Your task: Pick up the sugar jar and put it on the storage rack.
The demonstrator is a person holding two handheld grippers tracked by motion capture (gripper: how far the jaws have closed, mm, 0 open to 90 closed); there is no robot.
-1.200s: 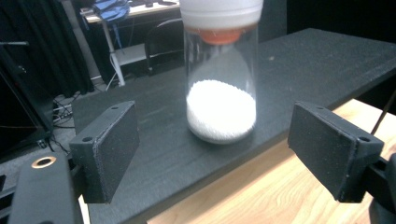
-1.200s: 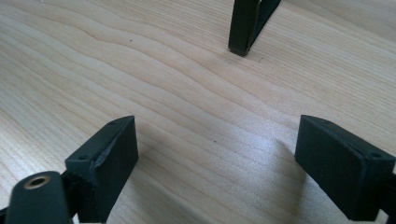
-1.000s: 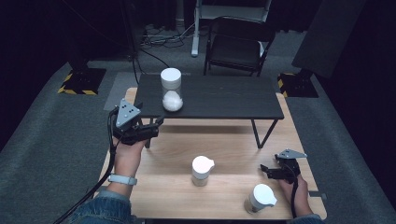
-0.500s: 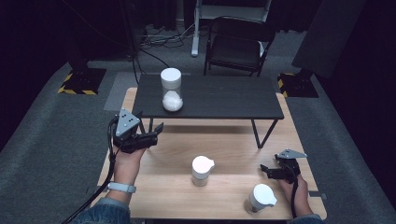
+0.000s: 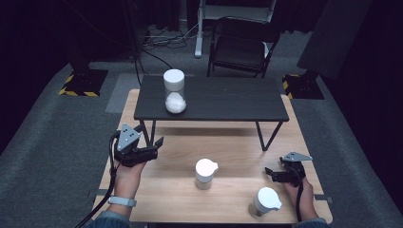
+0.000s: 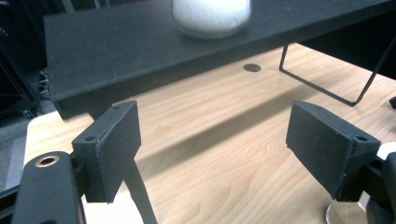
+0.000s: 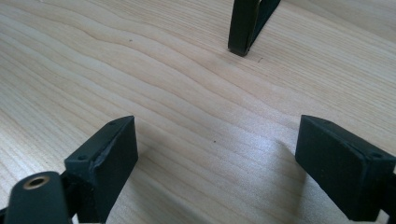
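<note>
The light wooden desk [image 5: 228, 147] carries a low black metal-legged shelf [image 5: 214, 102] along its far edge, with a clear white-lidded jar of white powder [image 5: 174, 91] at the shelf's left end. The left gripper [image 5: 154, 145], jaws wide and empty, hangs by the desk's left edge, aimed at the jar. It should rise level and straddle the jar's middle squarely. The right gripper [image 5: 274, 173] rests empty and wide open near the right edge.
</note>
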